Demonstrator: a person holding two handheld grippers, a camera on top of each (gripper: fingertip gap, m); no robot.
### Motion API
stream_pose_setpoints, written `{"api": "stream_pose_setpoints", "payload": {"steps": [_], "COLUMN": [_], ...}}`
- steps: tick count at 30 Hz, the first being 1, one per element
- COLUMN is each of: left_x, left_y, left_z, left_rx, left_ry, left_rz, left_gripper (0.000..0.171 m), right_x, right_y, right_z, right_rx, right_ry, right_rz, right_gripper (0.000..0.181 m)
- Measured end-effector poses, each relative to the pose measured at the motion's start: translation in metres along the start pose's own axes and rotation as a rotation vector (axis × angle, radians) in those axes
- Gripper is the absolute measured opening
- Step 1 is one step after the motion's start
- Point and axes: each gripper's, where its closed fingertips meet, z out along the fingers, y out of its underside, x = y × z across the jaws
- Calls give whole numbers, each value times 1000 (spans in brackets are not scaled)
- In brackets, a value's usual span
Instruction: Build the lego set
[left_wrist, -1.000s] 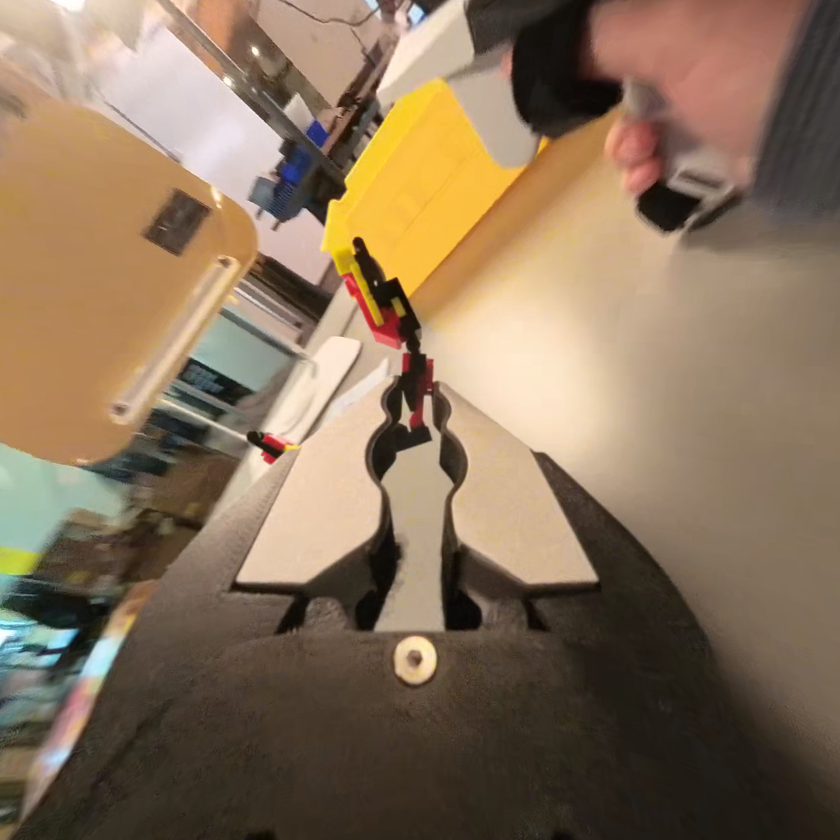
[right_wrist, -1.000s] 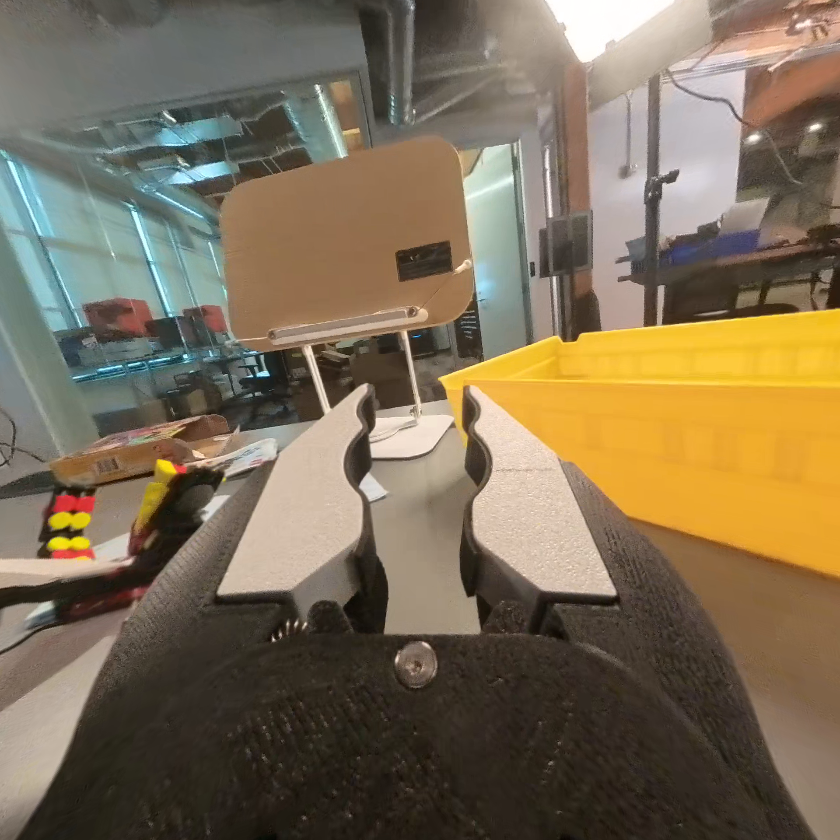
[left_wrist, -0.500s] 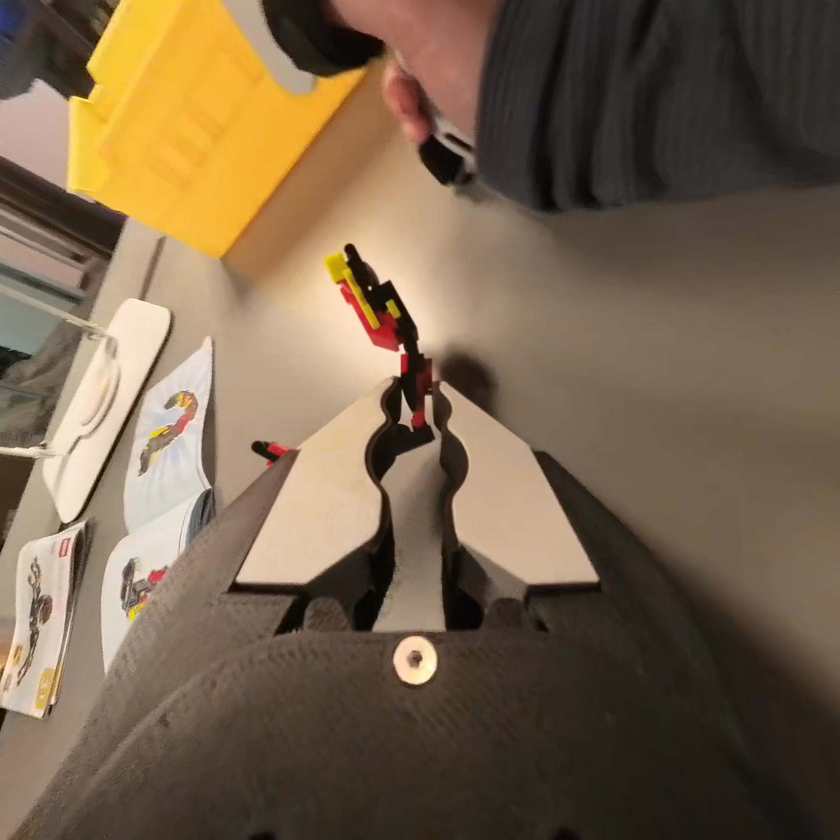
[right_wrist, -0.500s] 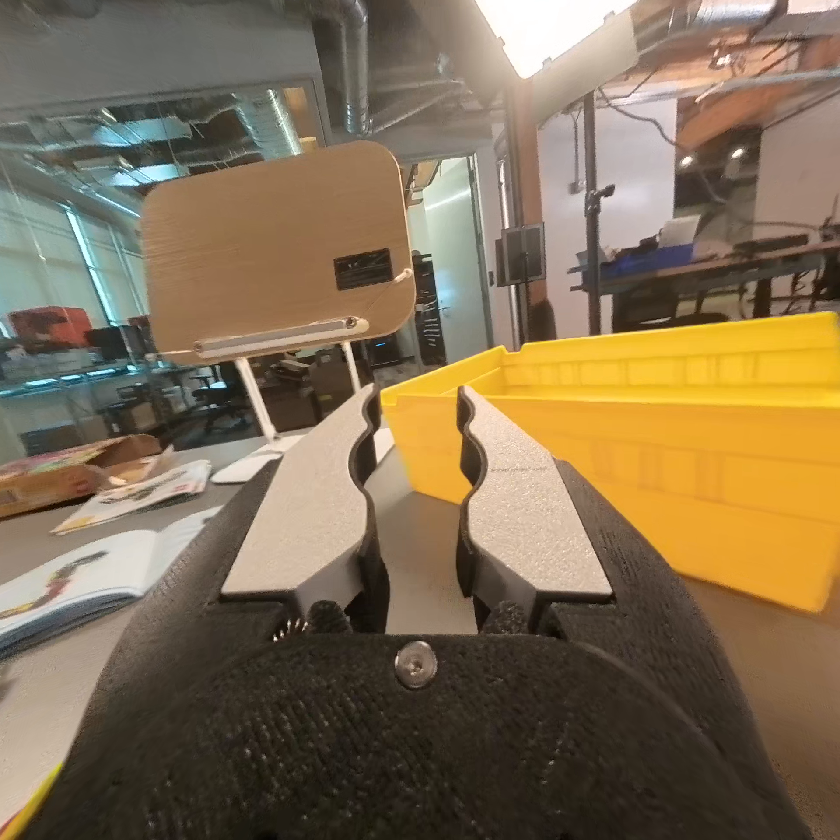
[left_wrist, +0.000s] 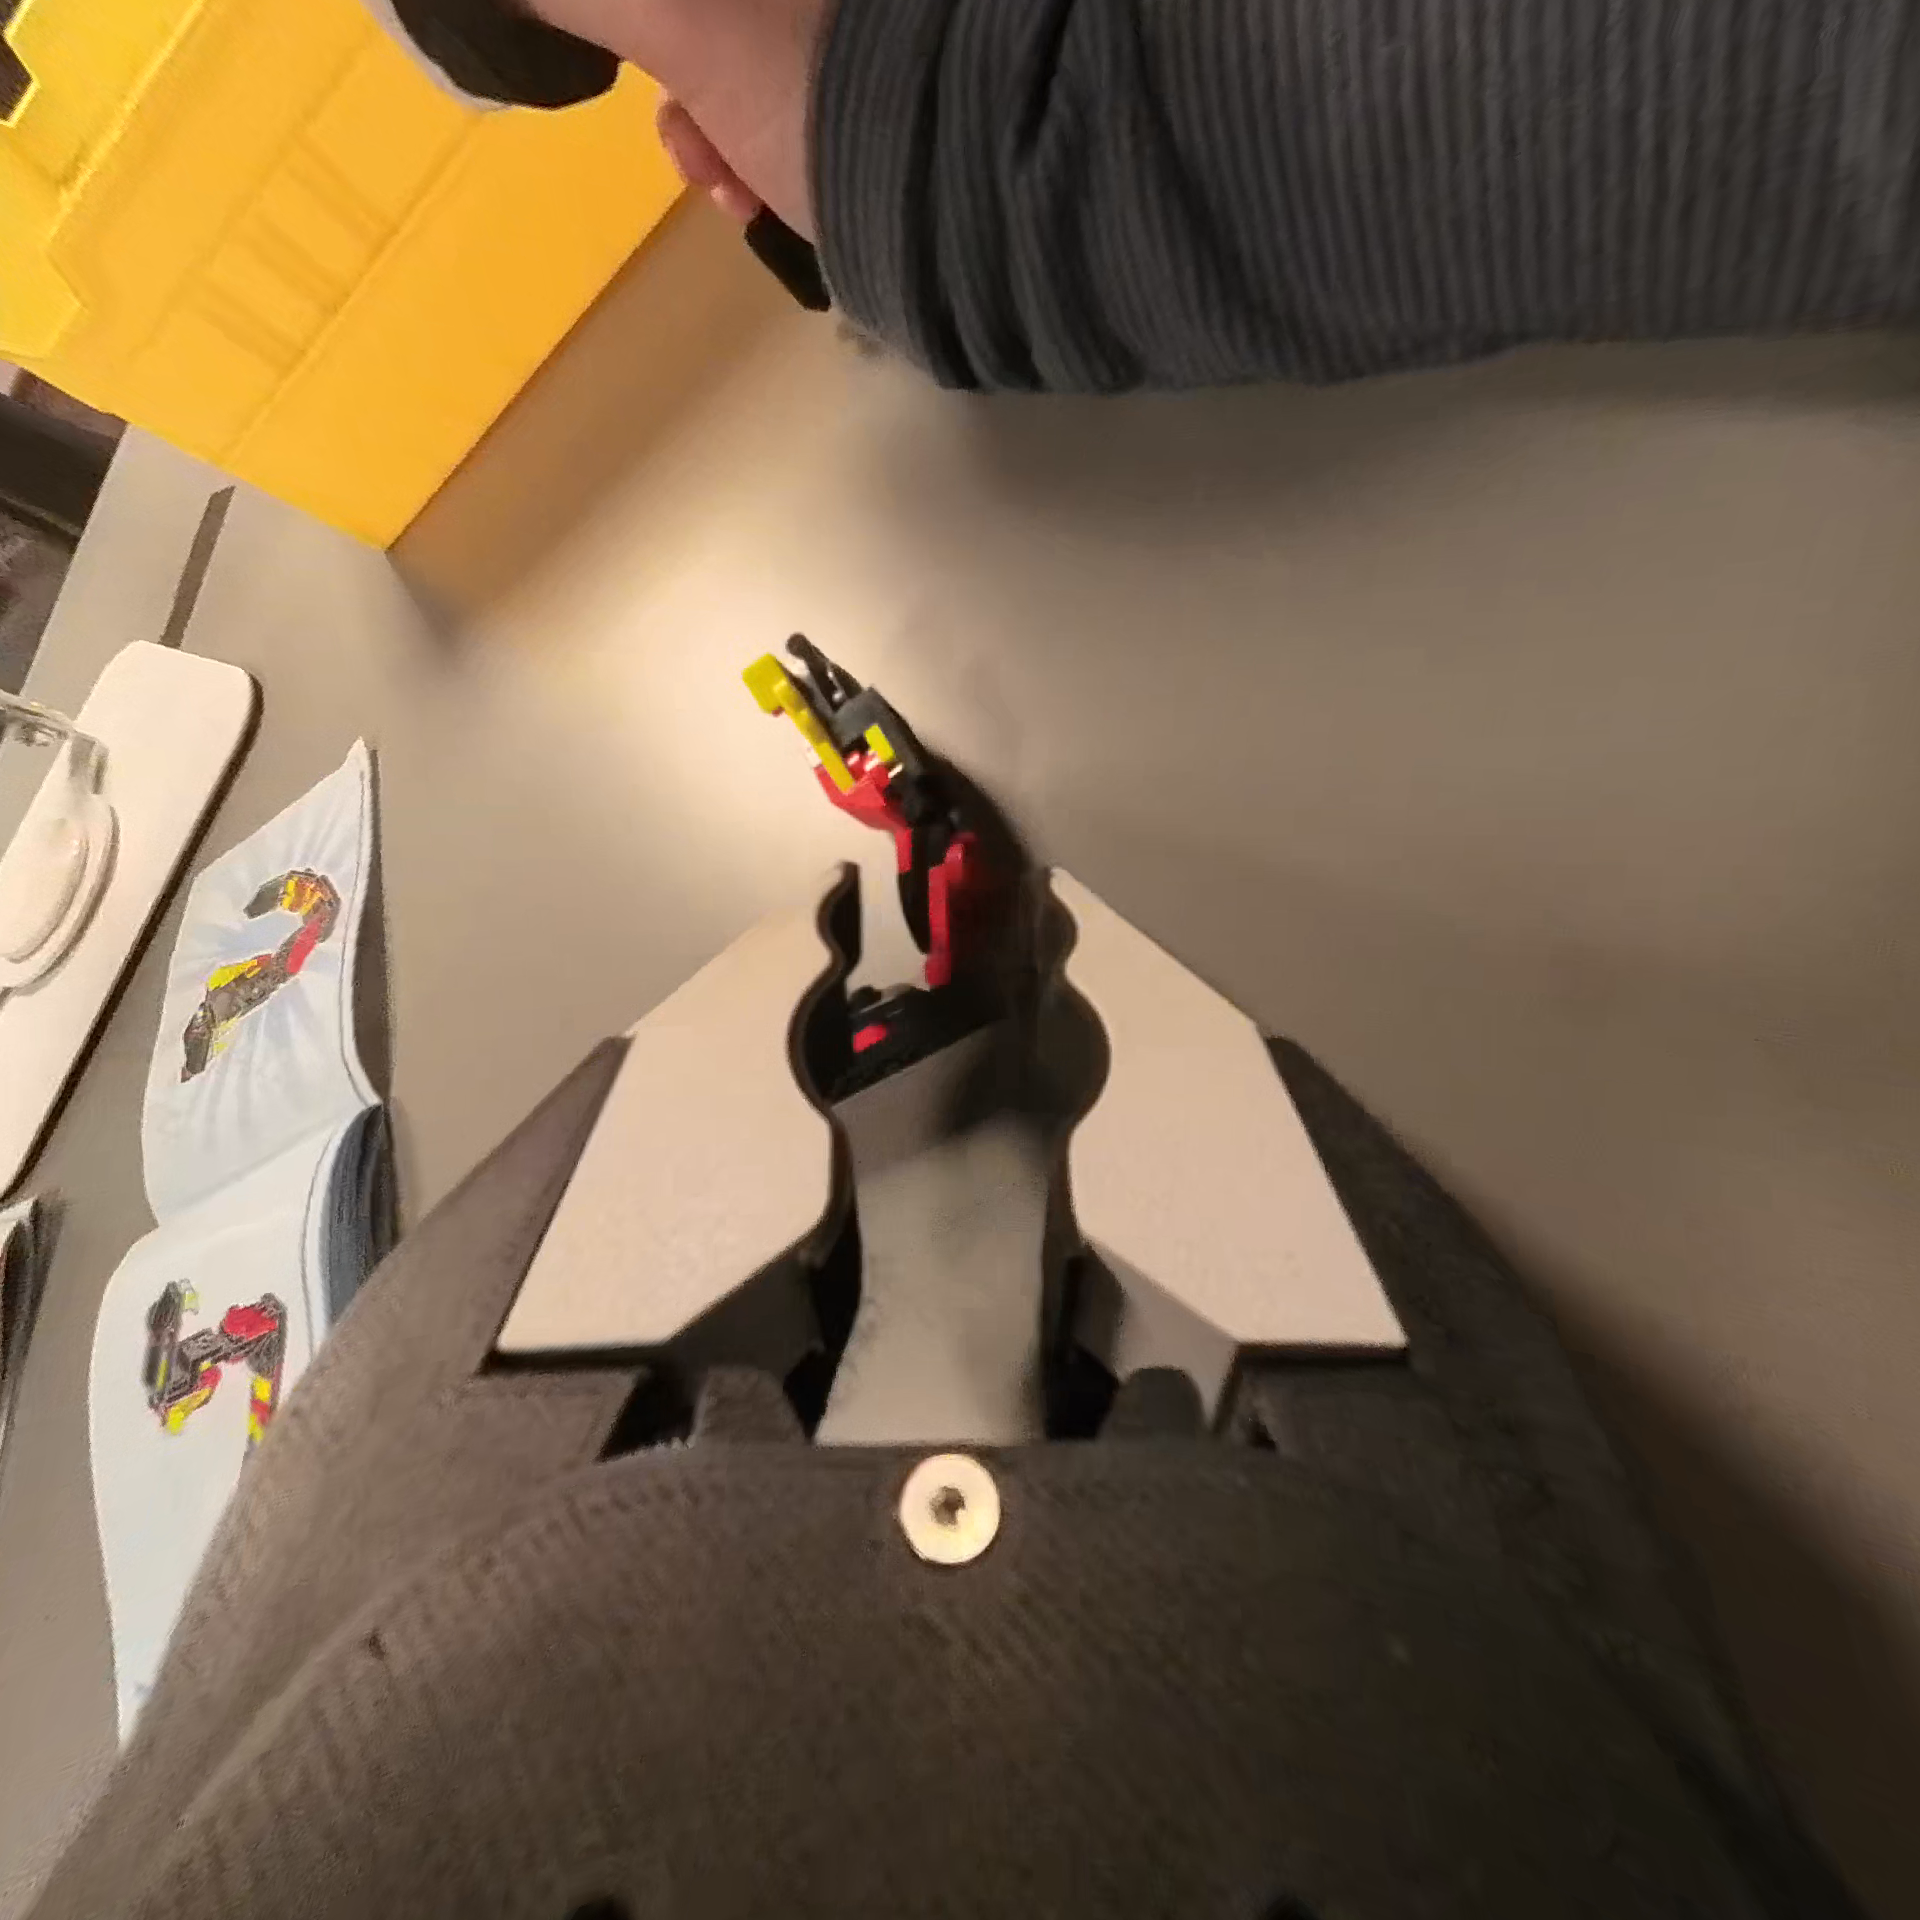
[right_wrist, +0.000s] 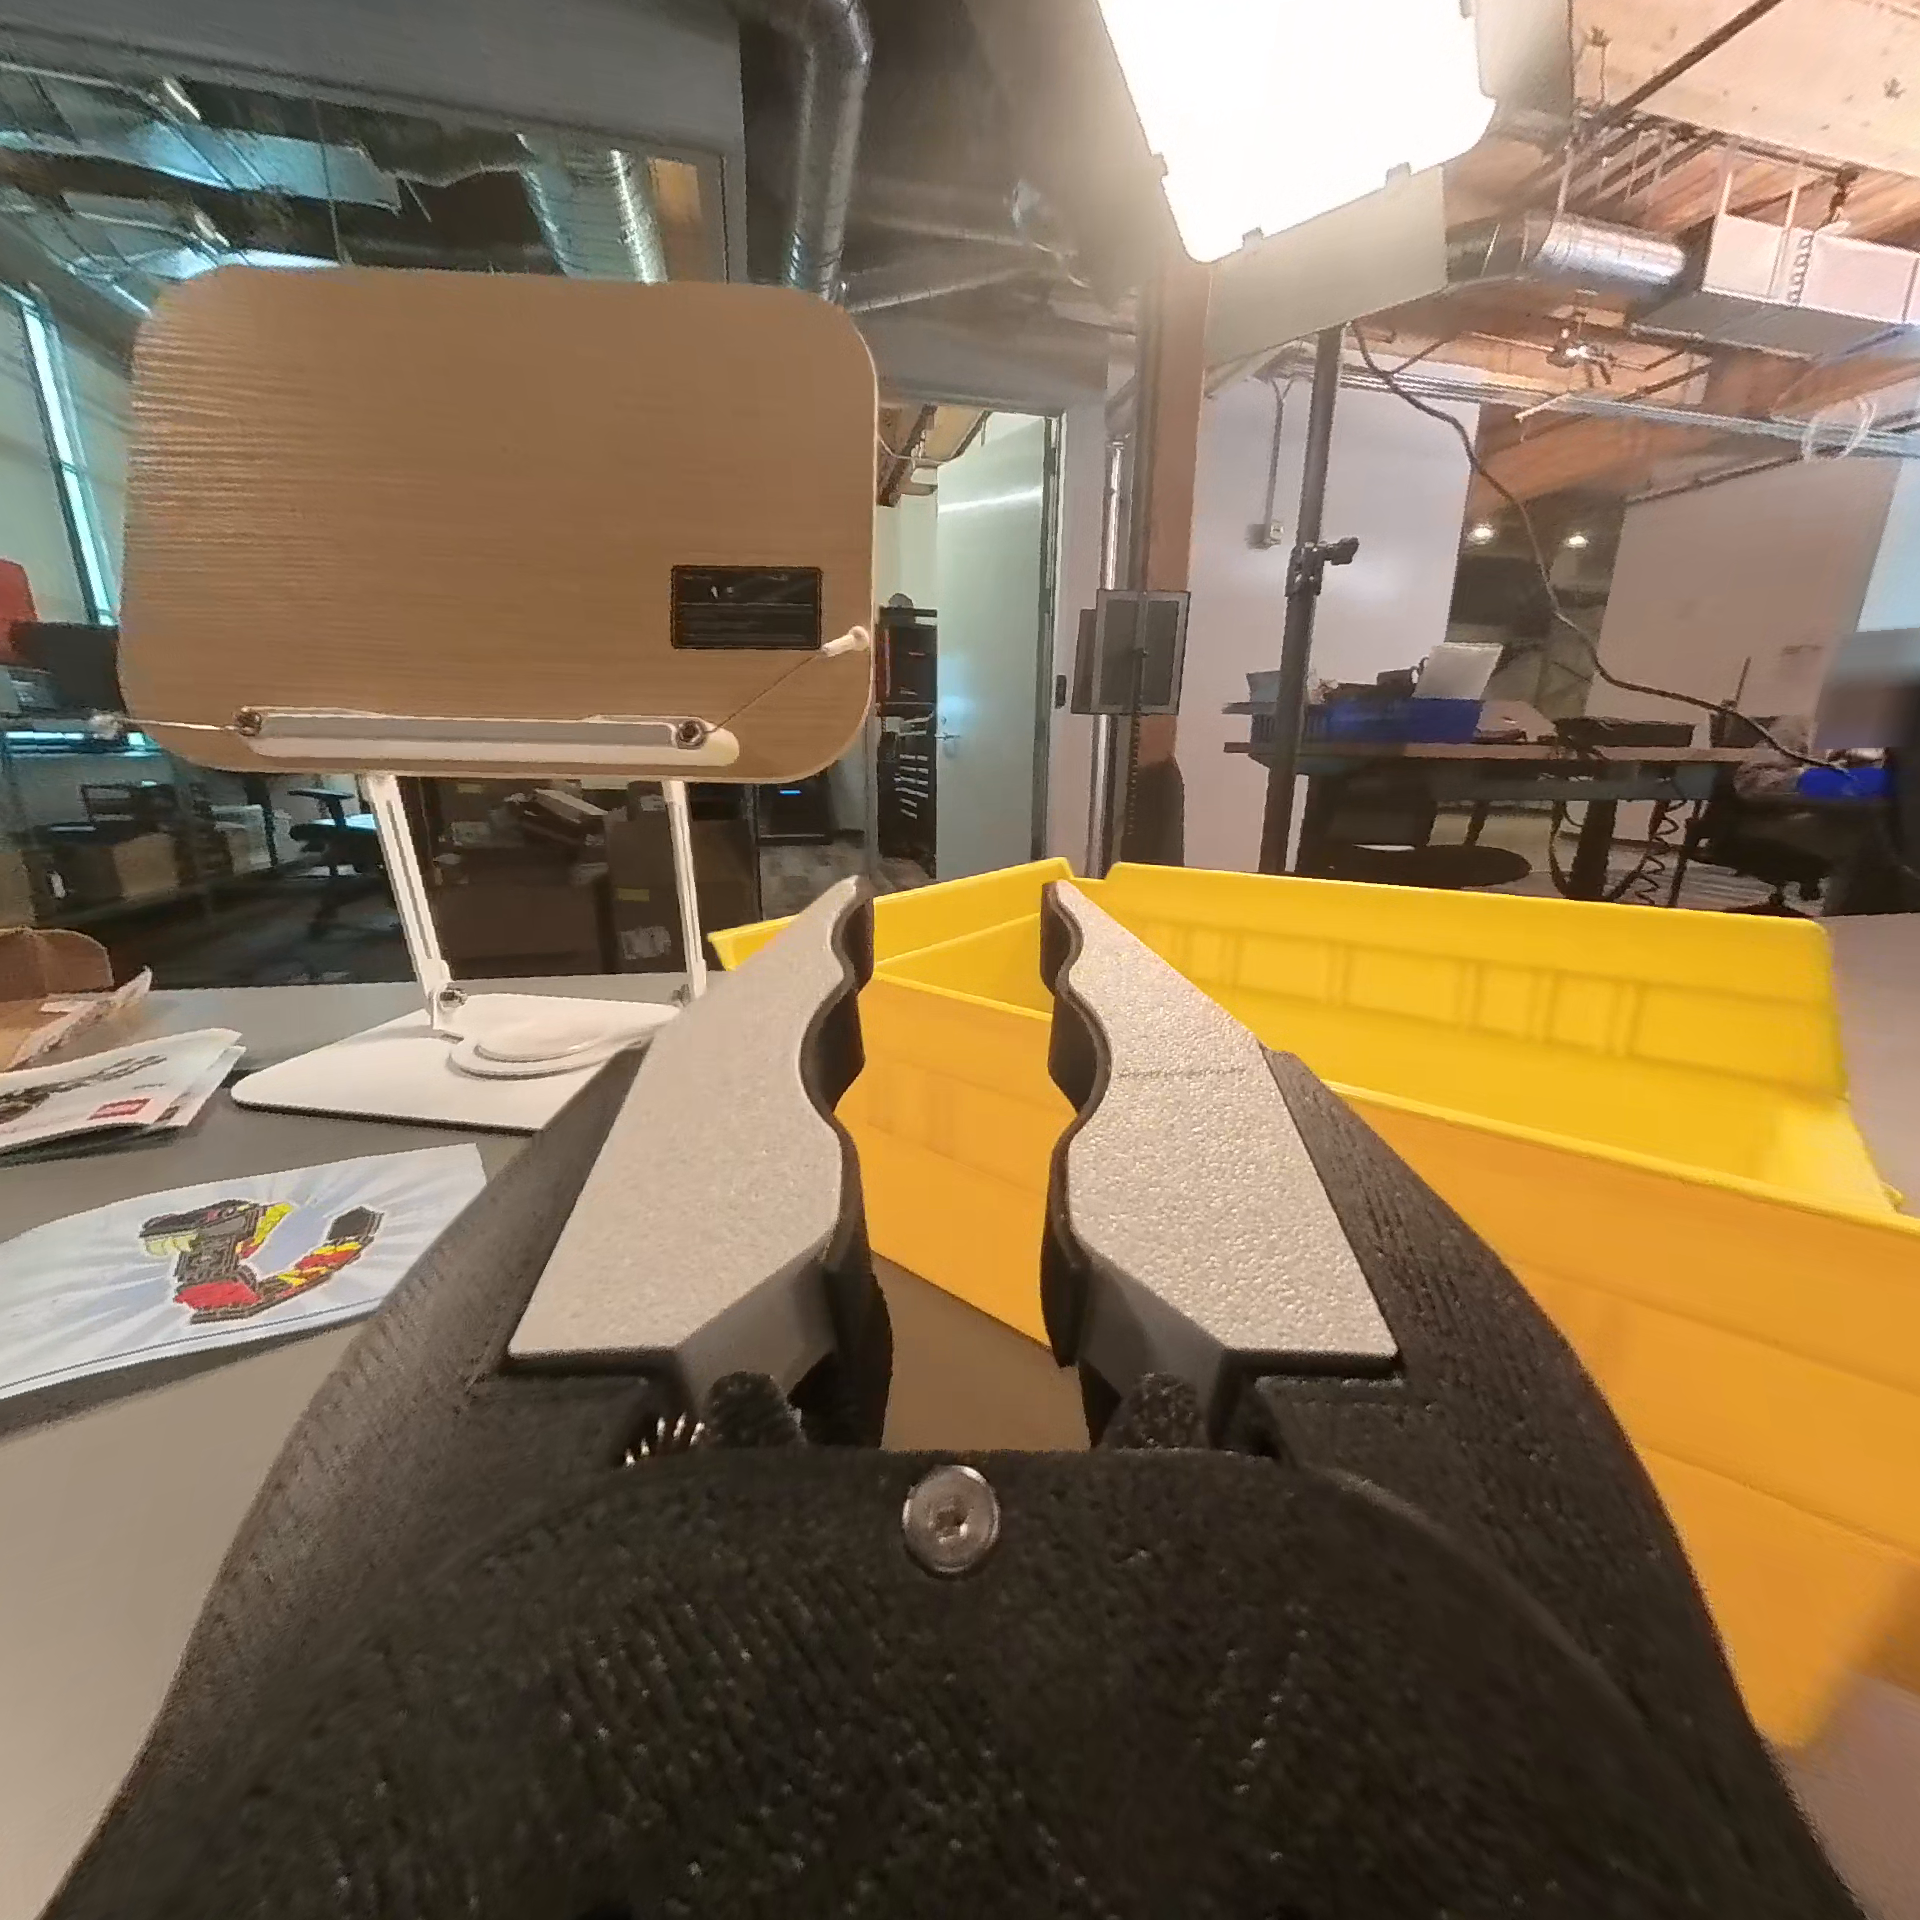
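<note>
Though blurred, red-black-yellow lego figure (left_wrist: 894, 821) (jointed).

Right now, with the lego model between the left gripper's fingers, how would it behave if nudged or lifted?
The lego model is thin and jointed, red, black and yellow, so it would probably flex or shed pieces. It looks light. The left gripper stands apart around its lower end, so it may tip on the table.

The lego model's (left_wrist: 891, 821) bottom end hides btwn the left gripper's (left_wrist: 951, 883) fingers. Yellow bin (right_wrist: 1455, 1049) runs off the pic's right edge; sleeve (left_wrist: 1351, 177) cut off too.
</note>
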Motion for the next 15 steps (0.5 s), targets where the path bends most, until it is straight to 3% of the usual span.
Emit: {"api": "stream_pose_setpoints", "payload": {"steps": [3,5,6,8,10,12,15], "left_x": [17,44,45,21,-22,-50,-58], "left_y": [-18,-42,-48,-36,-2,39,82], "left_z": [-22,-57,-77,-106,-119,-121,-117], "left_rx": [87,289,380,475,444,288,89], "left_ry": [49,238,290,247,90,-7,10], "left_rz": [-40,-115,-157,-231,-304,-314,-260], "left_gripper": [42,34,33,34,35,48,56], "right_x": [1,1,1,2,1,0,-2], "right_y": [-2,-3,-2,-3,-3,-3,-2], "right_z": [-2,-2,-2,-3,-3,-3,-3], "right_rx": [11,16,15,17,18,17,13], "right_ry": [-5,-8,-10,-12,-14,-19,-31], "right_rz": [24,42,53,73,85,91,102], "right_gripper": [30,30,30,31,31,31,31]}}
